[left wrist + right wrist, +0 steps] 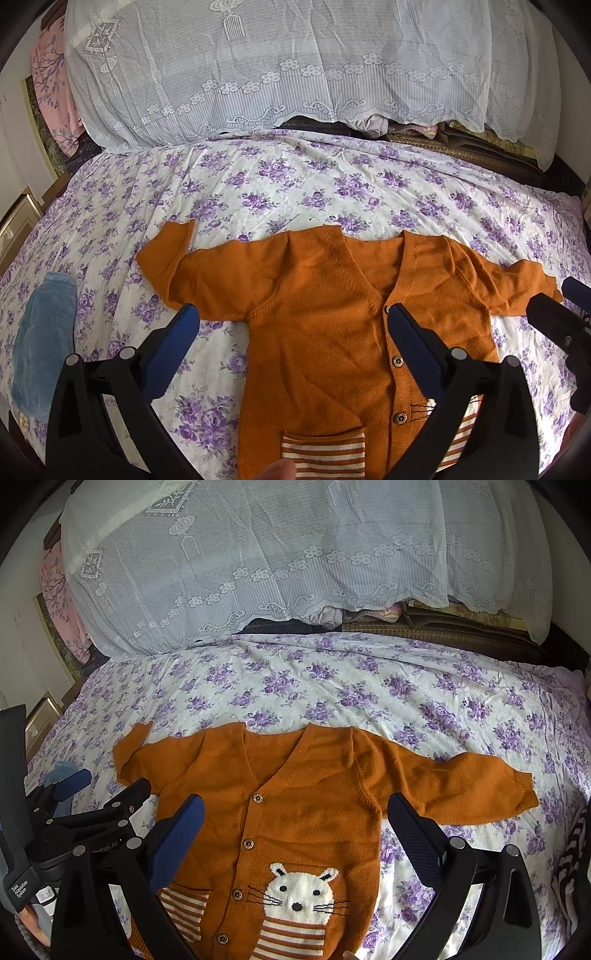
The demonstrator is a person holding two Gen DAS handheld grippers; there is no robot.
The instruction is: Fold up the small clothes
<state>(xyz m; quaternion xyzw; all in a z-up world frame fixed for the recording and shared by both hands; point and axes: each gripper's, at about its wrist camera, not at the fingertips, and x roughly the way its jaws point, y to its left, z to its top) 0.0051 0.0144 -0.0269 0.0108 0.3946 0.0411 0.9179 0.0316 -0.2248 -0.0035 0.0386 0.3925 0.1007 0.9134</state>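
Left wrist view
Left gripper point(293, 332): we see its two blue-padded fingers spread wide apart, and they hold nothing.
Cardigan point(317, 314): a small orange knitted one, it lies flat and front side up on the bed sheet point(295, 184), both sleeves stretched out to the sides.
Position: our left finger point(173, 350) is over the sheet just below the sleeve, the other finger is over the row of buttons.
Right gripper point(569, 317): we see only a part at the right edge, near the sleeve cuff; we cannot tell its opening here.
Blue cloth point(44, 339): it lies on the sheet at the far left, well apart from the cardigan.
Lace cover point(277, 66): white, it hangs over a pile behind the bed.

Right wrist view
Right gripper point(295, 830): it is wide open and grips nothing.
Cardigan point(314, 786): it fills the middle; a white animal face point(301, 890) and striped pockets are on the front.
Left gripper point(107, 790): it is at the left edge, open, beside the sleeve.
Striped fabric point(572, 856): dark and white, at the right edge.
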